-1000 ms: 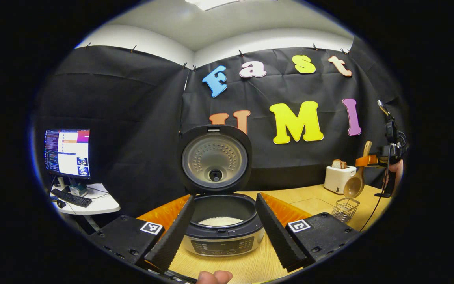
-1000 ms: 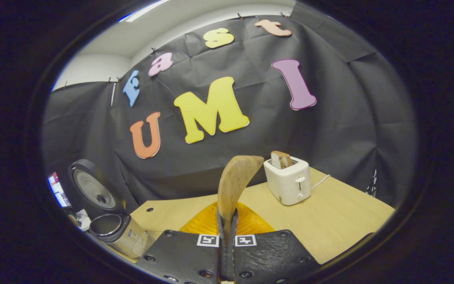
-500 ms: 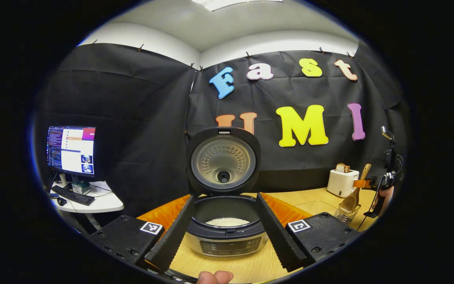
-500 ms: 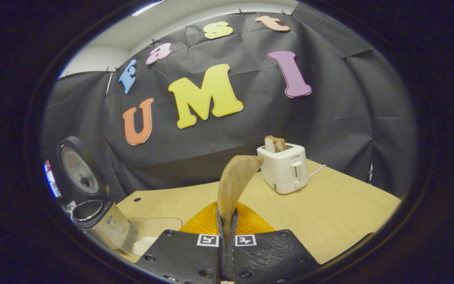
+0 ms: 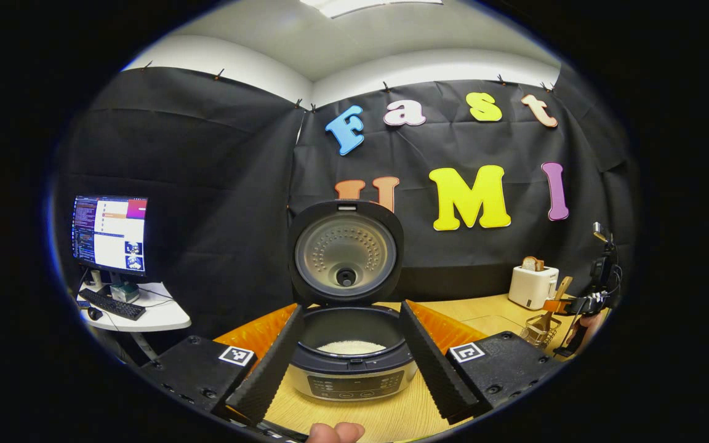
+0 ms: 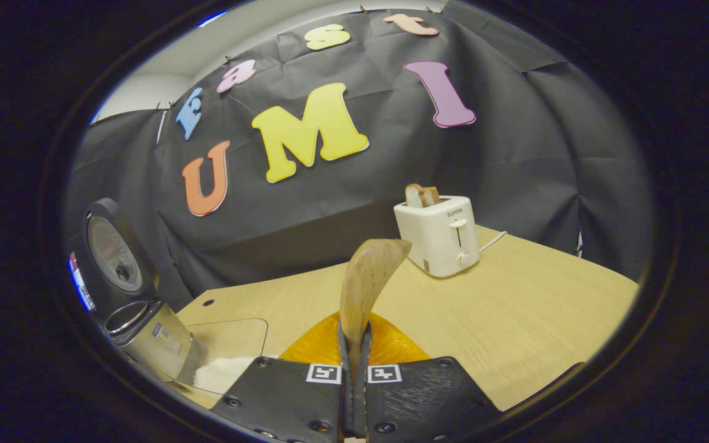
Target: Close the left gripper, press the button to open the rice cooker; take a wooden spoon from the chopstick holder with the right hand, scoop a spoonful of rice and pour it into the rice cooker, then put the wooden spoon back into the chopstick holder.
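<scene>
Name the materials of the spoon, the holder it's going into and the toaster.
Spoon: wood, matte, with visible brown grain. Chopstick holder: thin metal wire mesh, as it looks; see-through with a slight glint. Toaster: smooth cream casing, probably plastic, though painted metal can't be ruled out.

The spoon (image 6: 367, 280) is pale brown wood, the toaster (image 6: 440, 235) is white, the cooker (image 5: 349, 344) is black and silver.

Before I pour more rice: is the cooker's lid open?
Open: the rice cooker lid stands upright, rice showing in the pot.
</scene>
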